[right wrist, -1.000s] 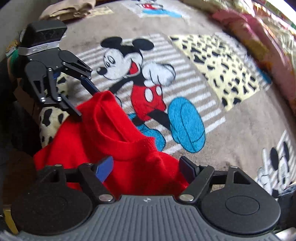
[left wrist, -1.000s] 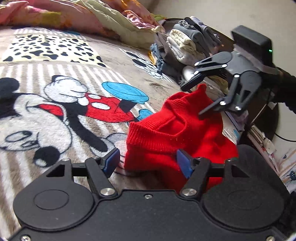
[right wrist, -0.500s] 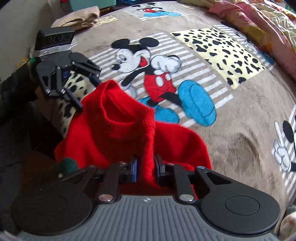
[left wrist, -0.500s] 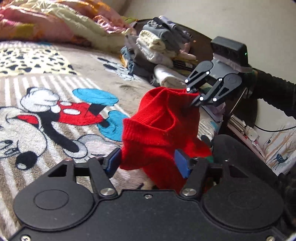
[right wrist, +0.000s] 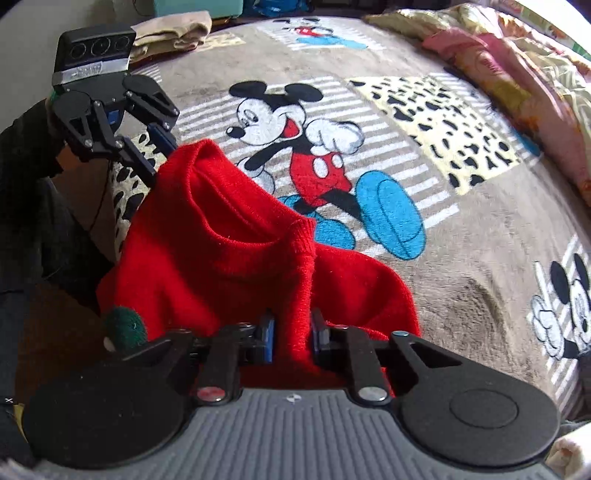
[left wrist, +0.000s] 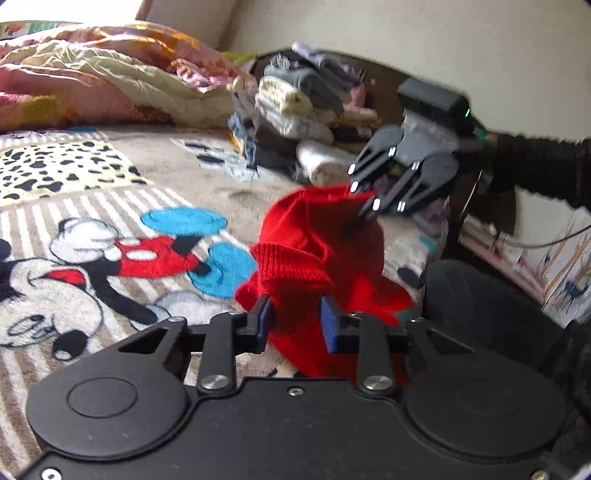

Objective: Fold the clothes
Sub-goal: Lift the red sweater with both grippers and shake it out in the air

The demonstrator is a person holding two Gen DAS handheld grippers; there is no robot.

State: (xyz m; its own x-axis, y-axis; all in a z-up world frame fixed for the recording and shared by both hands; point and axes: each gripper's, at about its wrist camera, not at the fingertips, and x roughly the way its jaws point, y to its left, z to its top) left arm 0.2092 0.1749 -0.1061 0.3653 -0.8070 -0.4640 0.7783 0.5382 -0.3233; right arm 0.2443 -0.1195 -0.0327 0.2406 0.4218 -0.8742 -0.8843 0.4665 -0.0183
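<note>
A red knitted sweater hangs bunched between both grippers, partly raised off the bed. In the left wrist view my left gripper has a fold of the ribbed hem between its blue pads. Its jaws are closing and the fabric touches both pads. My right gripper pinches the far upper edge. In the right wrist view the right gripper has its jaws closing on a narrow ridge of the sweater, pads pressing it. The left gripper grips the sweater's far corner. A green pompom sits on the fabric.
The bed is covered by a Mickey Mouse blanket. A crumpled quilt lies along its far side. Stacked folded clothes stand at the bed's corner. A folded beige garment lies at the far edge. A dark sleeve holds the right gripper.
Both grippers went from wide open around the sweater to closed on it, the right one first. The sweater has been lifted and pulled up into a taller bunch.
</note>
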